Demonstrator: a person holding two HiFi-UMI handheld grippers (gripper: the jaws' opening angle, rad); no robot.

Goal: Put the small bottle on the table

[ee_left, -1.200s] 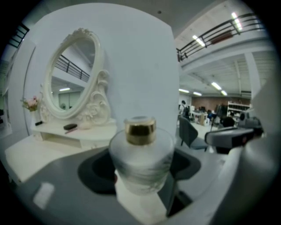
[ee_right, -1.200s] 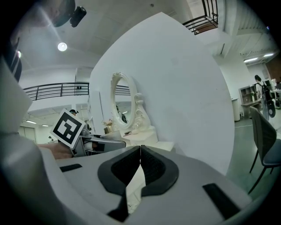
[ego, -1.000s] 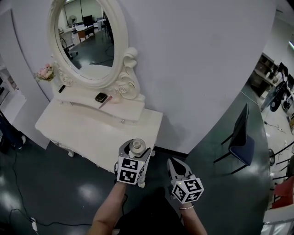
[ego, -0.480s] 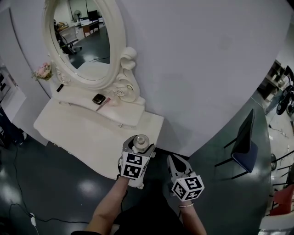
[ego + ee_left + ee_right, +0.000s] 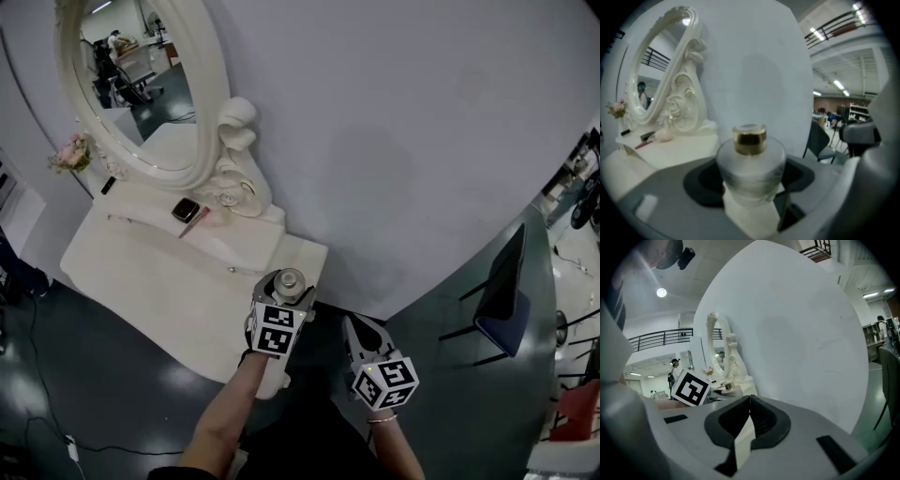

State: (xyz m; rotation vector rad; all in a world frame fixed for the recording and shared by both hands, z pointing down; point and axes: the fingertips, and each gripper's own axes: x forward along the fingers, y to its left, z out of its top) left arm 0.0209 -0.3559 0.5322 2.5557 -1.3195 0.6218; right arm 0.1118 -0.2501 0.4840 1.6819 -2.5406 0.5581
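In the head view, our left forearm reaches up from the lower edge. It carries the left gripper to the front right corner of the white dressing table. The small bottle stands upright between its jaws. Only the cap and shoulders of the bottle show, because the marker cube covers the rest. We cannot tell whether the bottle is over the tabletop or just off its edge. The right gripper sits just beside it over the dark floor, and the frame cuts off its arm below the wrist.

In the left gripper view, the jaws pinch the frosted body of the bottle below its gold cap. The bottle's base is out of sight. The oval mirror and the tabletop lie ahead on the left.

In the right gripper view, the right gripper's jaws are pressed together with nothing between them. The left gripper's marker cube hides part of the table behind it.
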